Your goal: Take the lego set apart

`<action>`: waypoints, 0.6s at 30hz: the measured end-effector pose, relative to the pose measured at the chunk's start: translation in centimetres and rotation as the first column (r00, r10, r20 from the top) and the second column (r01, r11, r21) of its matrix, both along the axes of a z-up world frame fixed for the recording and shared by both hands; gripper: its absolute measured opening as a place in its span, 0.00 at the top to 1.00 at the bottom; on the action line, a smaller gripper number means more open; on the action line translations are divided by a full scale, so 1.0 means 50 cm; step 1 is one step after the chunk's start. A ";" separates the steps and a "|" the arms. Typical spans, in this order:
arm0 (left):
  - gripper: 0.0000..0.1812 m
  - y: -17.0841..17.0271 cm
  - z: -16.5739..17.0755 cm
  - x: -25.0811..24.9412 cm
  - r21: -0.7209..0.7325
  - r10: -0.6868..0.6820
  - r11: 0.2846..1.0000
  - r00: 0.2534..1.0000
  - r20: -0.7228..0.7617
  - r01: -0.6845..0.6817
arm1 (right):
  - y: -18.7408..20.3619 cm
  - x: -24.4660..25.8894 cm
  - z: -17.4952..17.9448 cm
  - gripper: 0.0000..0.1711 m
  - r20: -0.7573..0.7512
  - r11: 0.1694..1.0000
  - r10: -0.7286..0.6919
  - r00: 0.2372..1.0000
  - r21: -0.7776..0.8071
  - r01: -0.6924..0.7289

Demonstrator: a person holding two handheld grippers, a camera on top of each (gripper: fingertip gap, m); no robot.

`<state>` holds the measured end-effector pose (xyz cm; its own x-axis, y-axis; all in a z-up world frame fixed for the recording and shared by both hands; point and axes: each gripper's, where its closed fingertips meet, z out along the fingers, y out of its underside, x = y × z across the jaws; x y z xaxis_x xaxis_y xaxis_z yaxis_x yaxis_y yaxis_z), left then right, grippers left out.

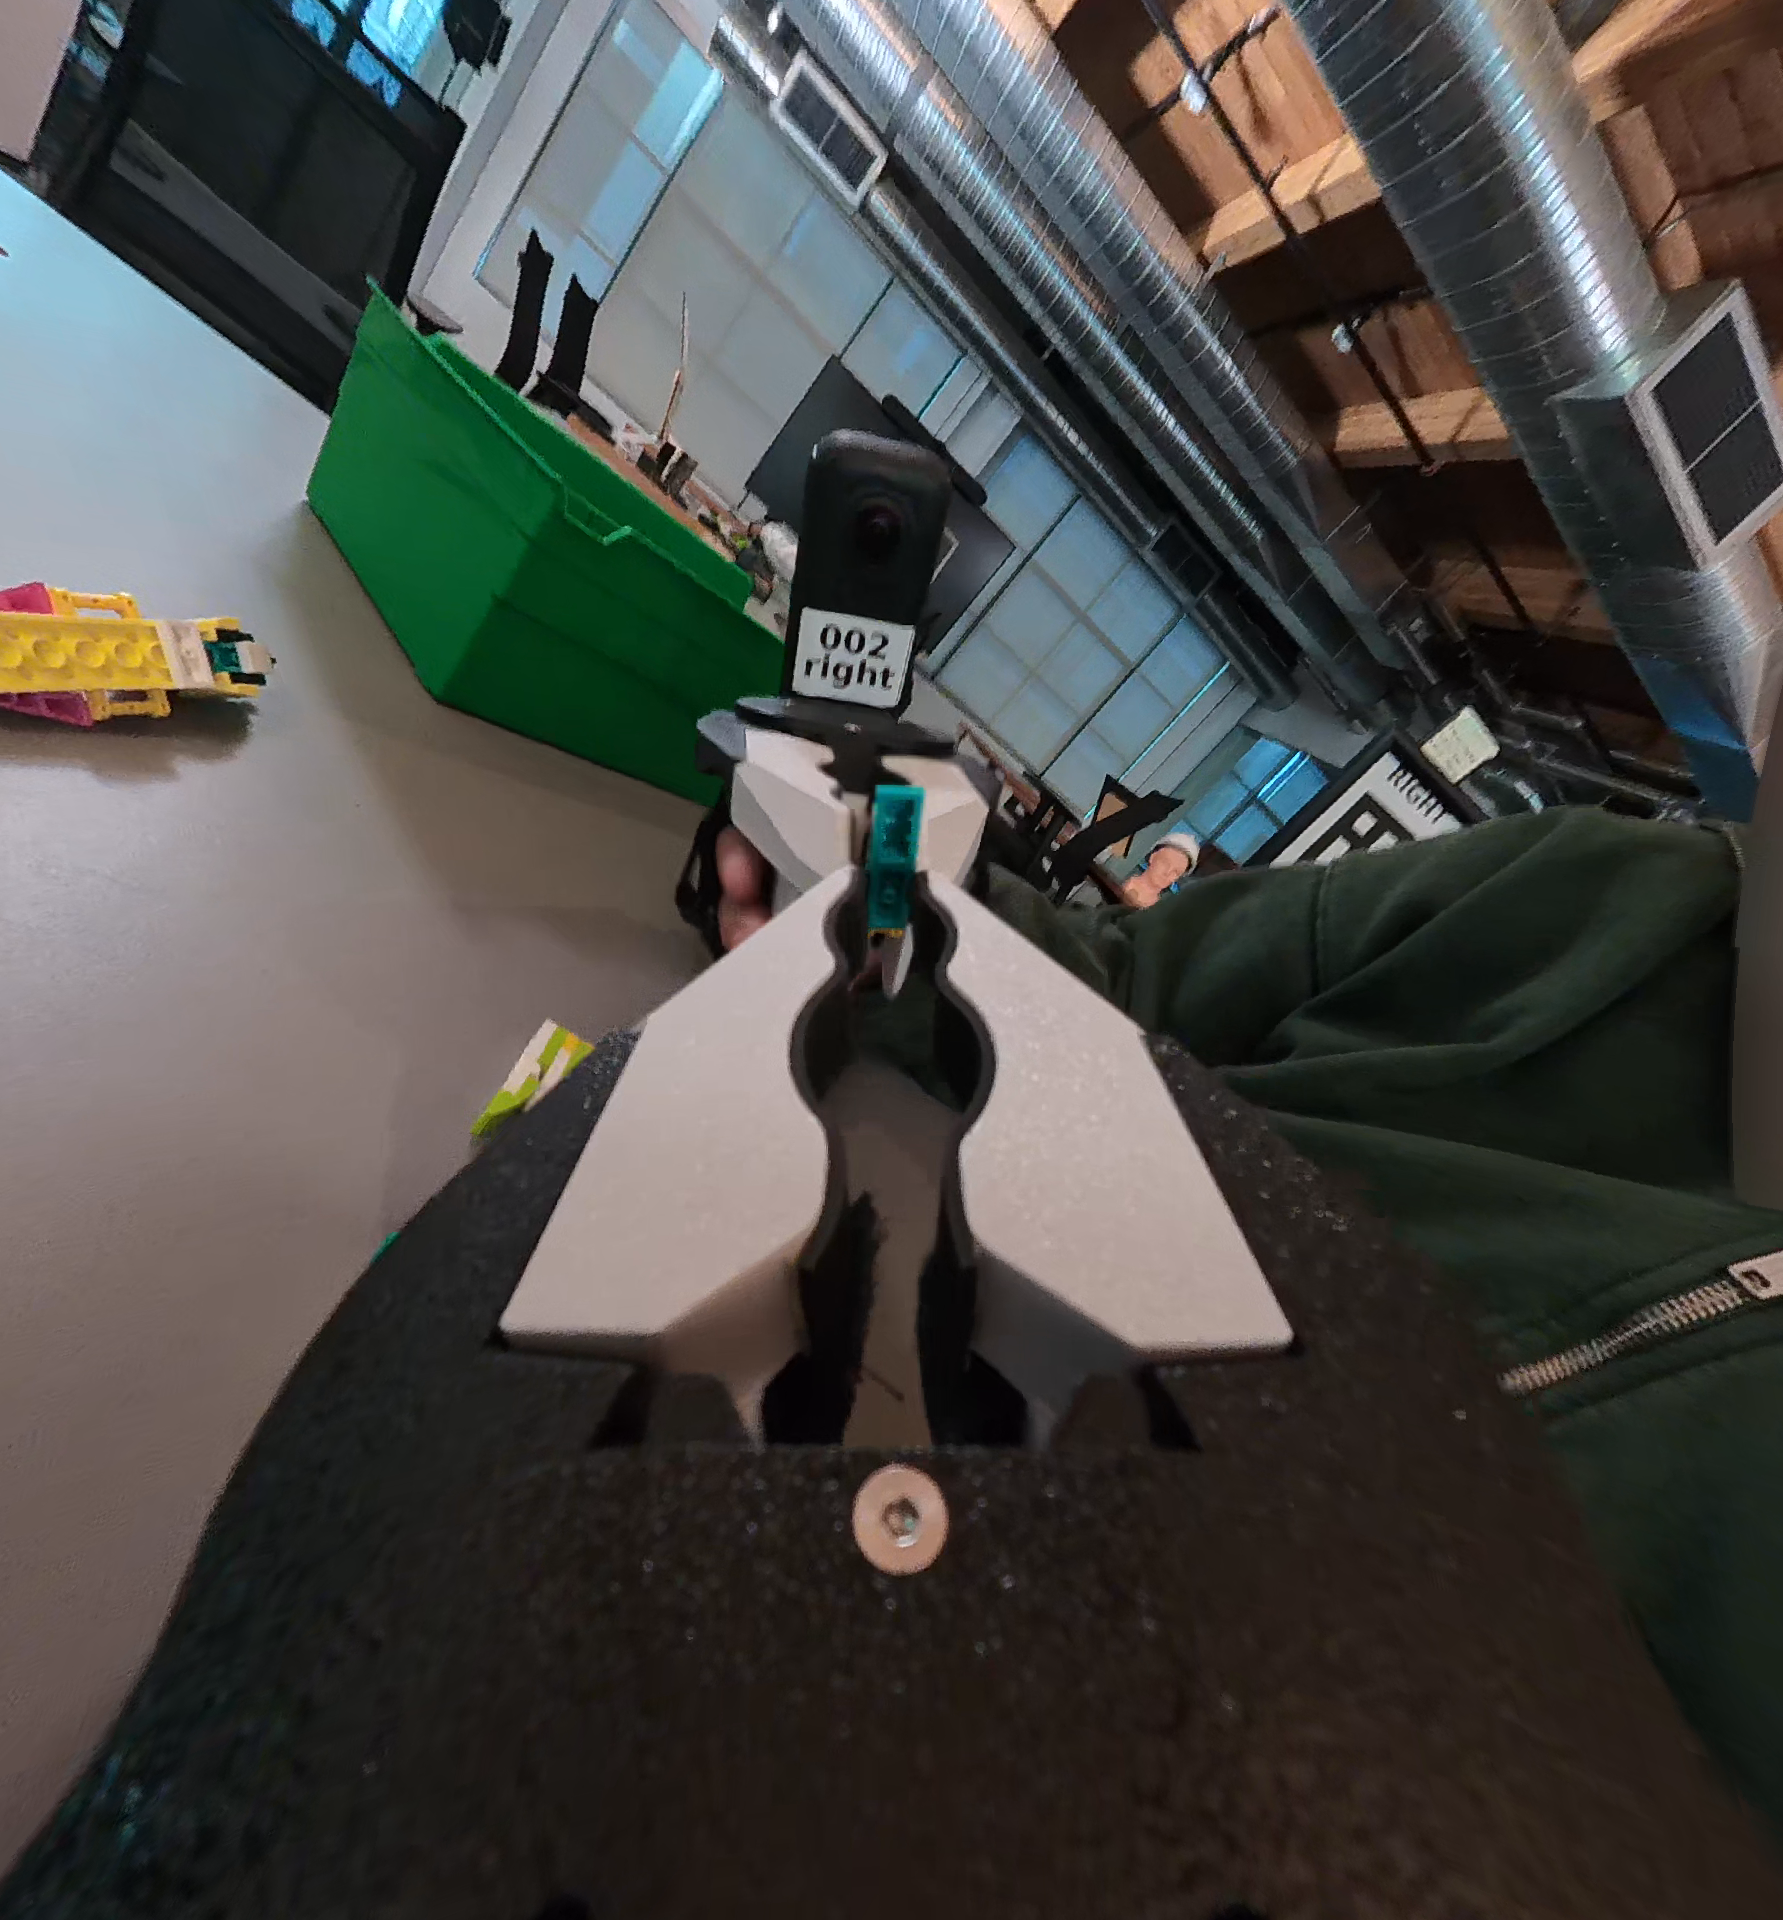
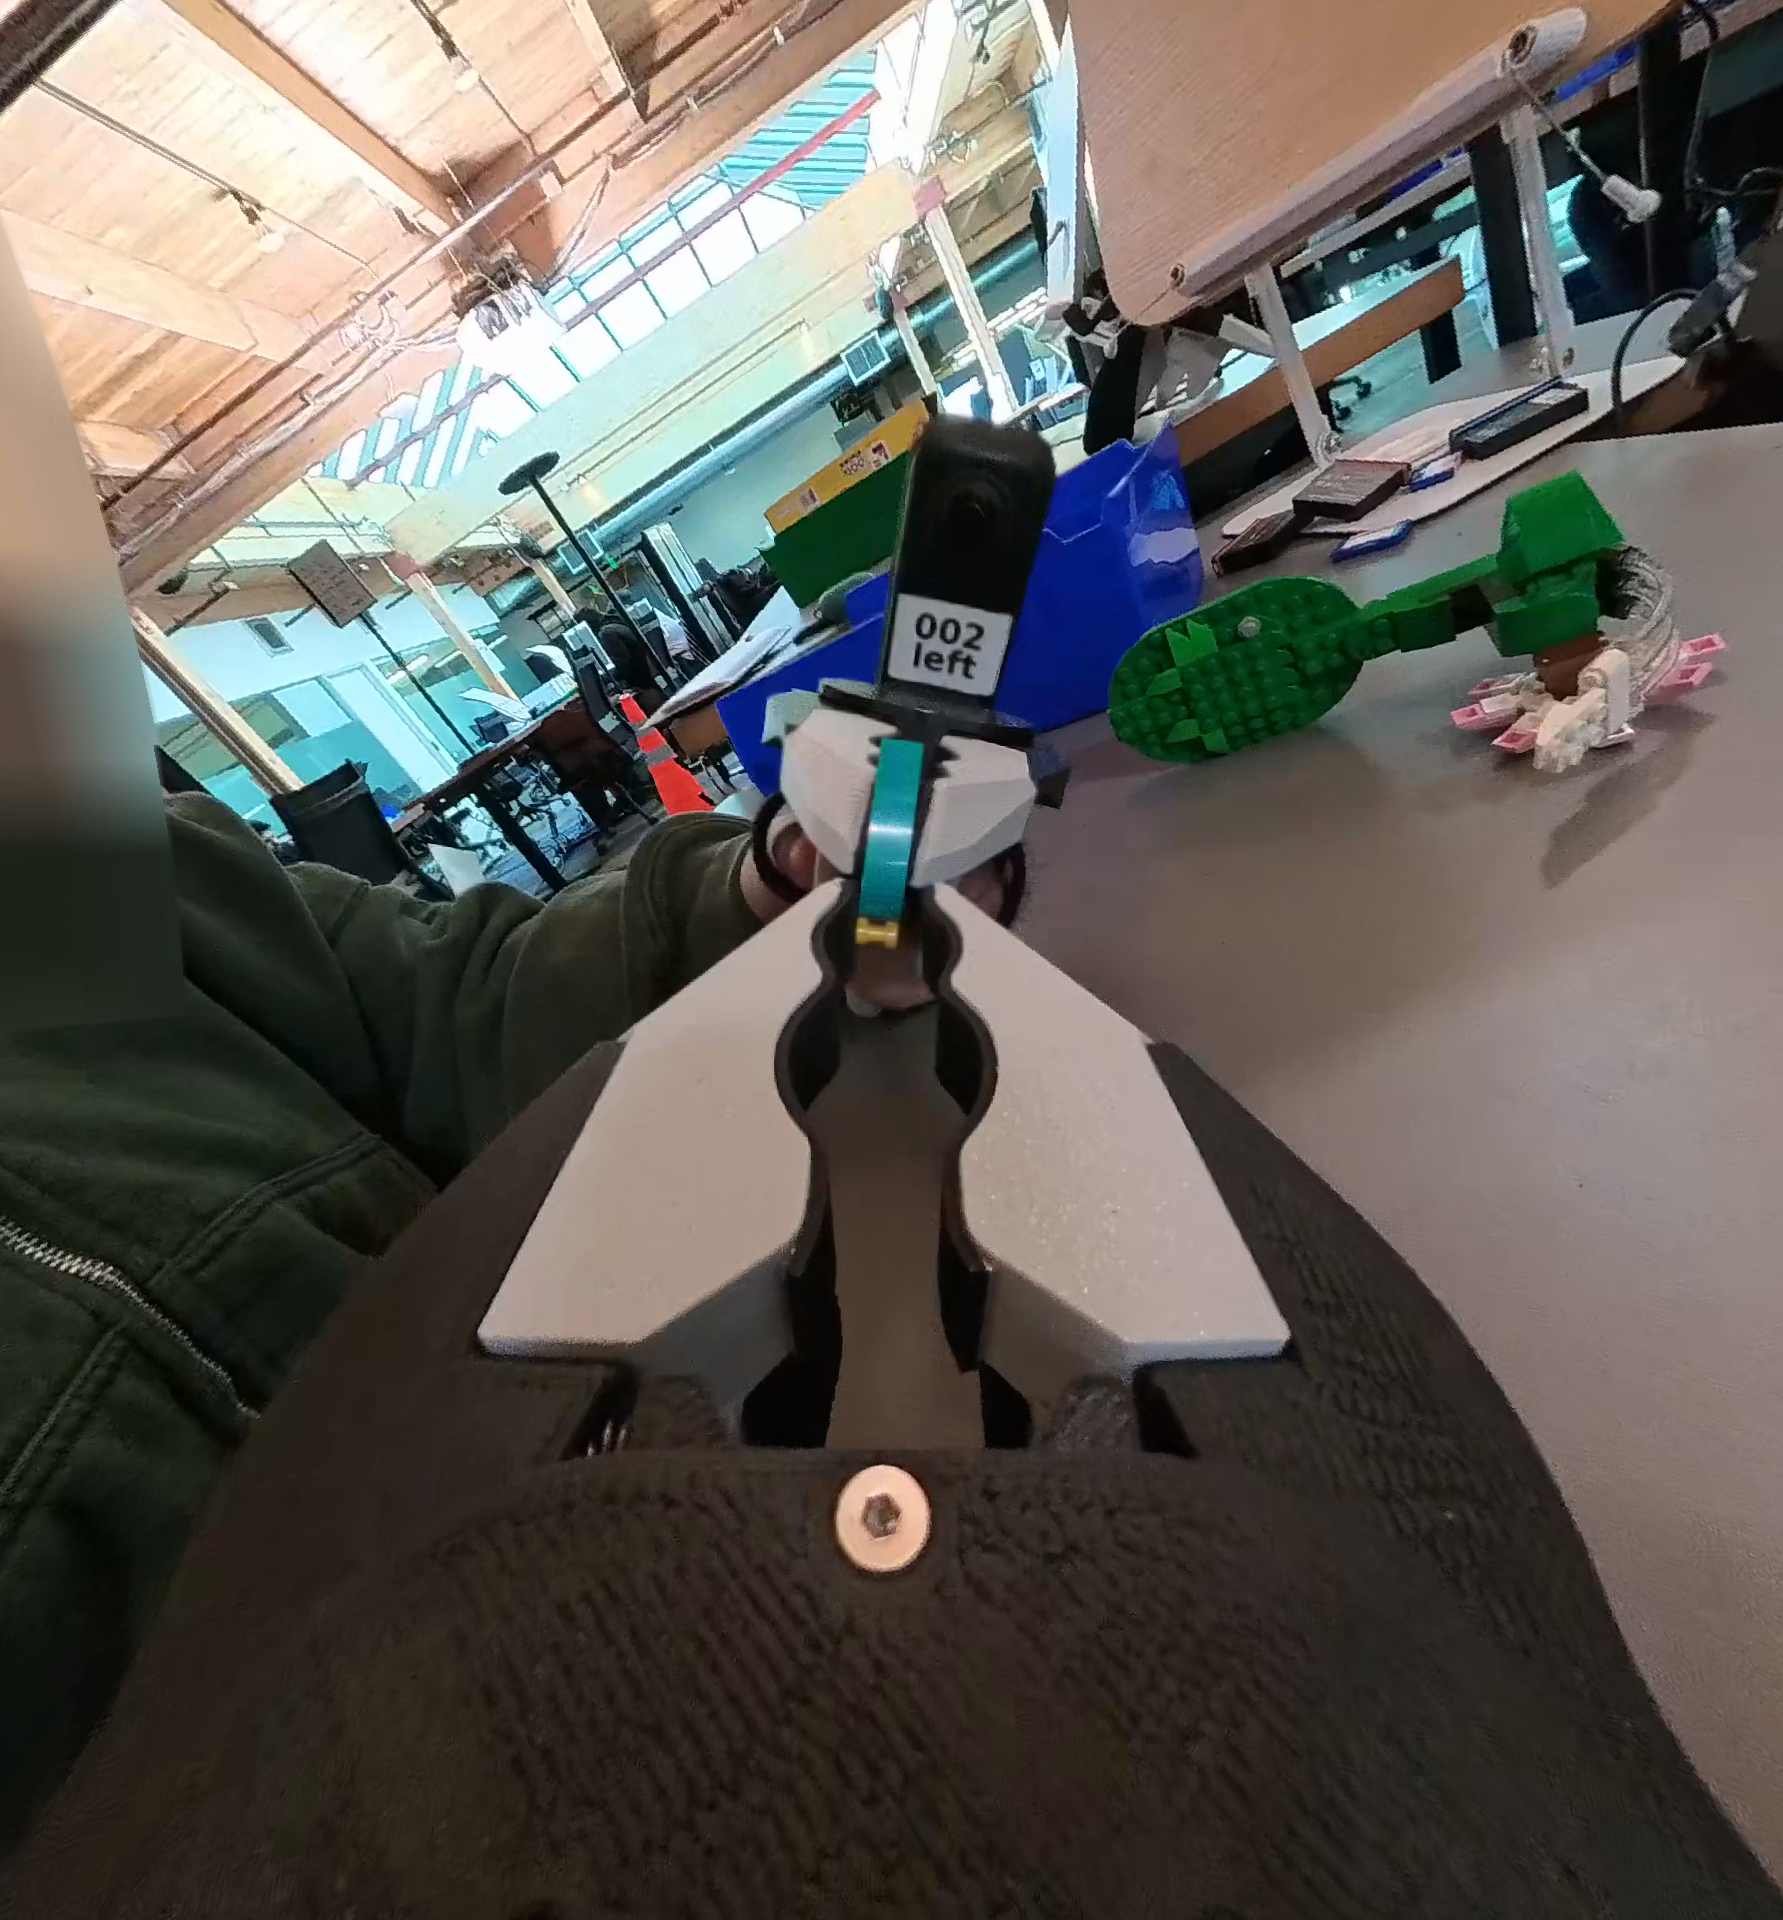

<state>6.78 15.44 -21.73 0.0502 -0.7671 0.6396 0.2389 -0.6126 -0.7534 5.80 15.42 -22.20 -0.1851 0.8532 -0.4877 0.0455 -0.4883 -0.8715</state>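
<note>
Held piece: small teal lego piece (image 1: pixel 889 852) with a yellow bit at one end, being gripped from both ends in the air above the grey table (image 1: pixel 243 935).
Long axis: running straight from one tool to the other, so probably calling for a pull apart along this same line.
Left gripper (image 1: pixel 892 904): fingers nearly together, pinching the near end of the teal piece, facing the other tool tip to tip.
Right gripper (image 2: pixel 882 920): fingers nearly together too, pinching the end with the yellow bit; equally near to the piece, neither arm being closer.
Rest of the set: yellow, pink and white lego build (image 1: pixel 87 655) lying flat on the table, well apart from the teal piece, to its left in the left wrist view.
Loose part: light green and white part (image 1: pixel 528 1075) lying on the table, below the teal piece and close to the left gripper.
Green bin (image 1: pixel 513 582): standing on the table behind the teal piece; inside not showing, contents impossible to tell.
Blue bin (image 2: pixel 1105 613): standing behind the teal piece in the right wrist view; contents also not visible.
Other model: green lego plant (image 2: pixel 1365 634) with pink and white parts, lying tipped on the table, to the right of the blue bin.
Risk: small piece possibly slipping from one pinch while being separated.
</note>
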 end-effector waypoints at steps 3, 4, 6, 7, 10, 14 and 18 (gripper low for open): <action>0.97 -0.014 -0.012 0.006 0.038 -0.026 0.999 0.995 -0.093 0.029 | 0.004 0.009 0.002 0.90 0.012 0.999 0.002 1.000 0.038 -0.002; 0.97 -0.021 -0.013 0.010 0.049 -0.042 0.998 0.993 -0.111 0.048 | 0.000 0.011 0.002 0.90 0.014 0.999 0.016 1.000 0.048 -0.016; 0.97 -0.027 -0.025 0.018 0.060 -0.055 0.996 0.985 -0.162 0.065 | -0.013 0.010 -0.001 0.93 0.023 0.996 0.050 0.998 0.068 -0.052; 0.97 -0.031 -0.031 0.021 0.062 -0.065 0.995 0.981 -0.181 0.077 | -0.020 0.008 -0.003 0.94 0.023 0.995 0.065 0.998 0.073 -0.067; 0.97 -0.032 -0.036 0.025 0.071 -0.063 0.994 0.978 -0.200 0.078 | -0.022 0.007 -0.008 0.97 0.034 0.995 0.073 0.997 0.072 -0.076; 0.97 -0.027 -0.017 0.023 0.162 0.014 0.987 0.979 -0.204 0.020 | -0.018 0.013 0.008 0.97 0.016 0.991 0.049 0.999 0.125 -0.051; 0.97 -0.021 0.002 0.017 0.216 0.077 0.976 0.977 -0.198 -0.033 | -0.010 0.015 0.027 0.97 -0.028 0.990 0.012 1.000 0.143 -0.007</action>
<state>7.62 14.40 -21.64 0.2085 -0.8757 0.4356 0.0957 -0.4249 -0.9001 6.57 14.91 -20.85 -0.2058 0.9120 -0.3548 0.0234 -0.3579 -0.9335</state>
